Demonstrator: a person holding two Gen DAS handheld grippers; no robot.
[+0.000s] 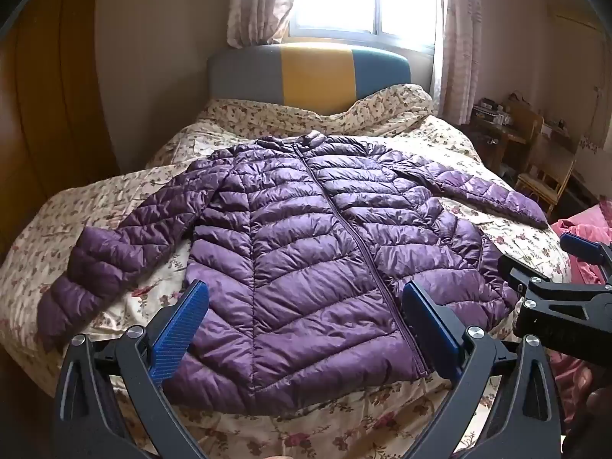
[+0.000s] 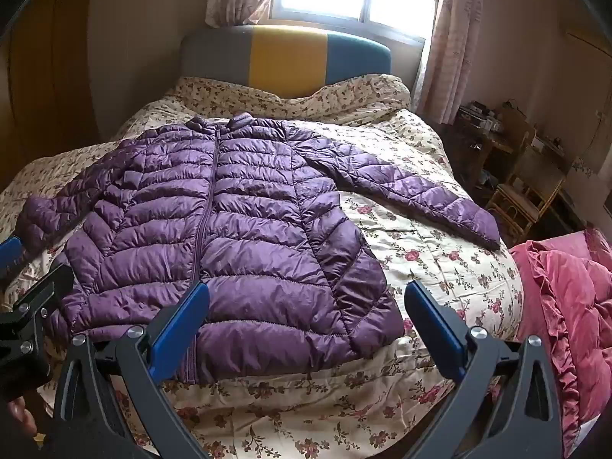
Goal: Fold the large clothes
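Note:
A purple quilted puffer jacket (image 1: 306,229) (image 2: 229,229) lies flat on the bed, front up and zipped, collar toward the headboard. Both sleeves are spread out: one to the left (image 1: 95,267), one to the right (image 2: 420,195). My left gripper (image 1: 306,298) hovers open above the jacket's hem, near the zip, with nothing between its blue pads (image 1: 183,329). My right gripper (image 2: 306,298) hangs open over the hem's right corner, also holding nothing. Each gripper shows at the edge of the other's view: the right gripper (image 1: 547,256) and the left gripper (image 2: 30,264).
The floral quilt (image 1: 114,199) (image 2: 440,267) covers the bed under the jacket. A striped headboard (image 1: 310,72) and a window stand behind. A pink ruffled quilt (image 2: 566,298) lies at the right, with a wooden chair (image 2: 528,191) and desk beyond. A wardrobe (image 1: 46,114) fills the left.

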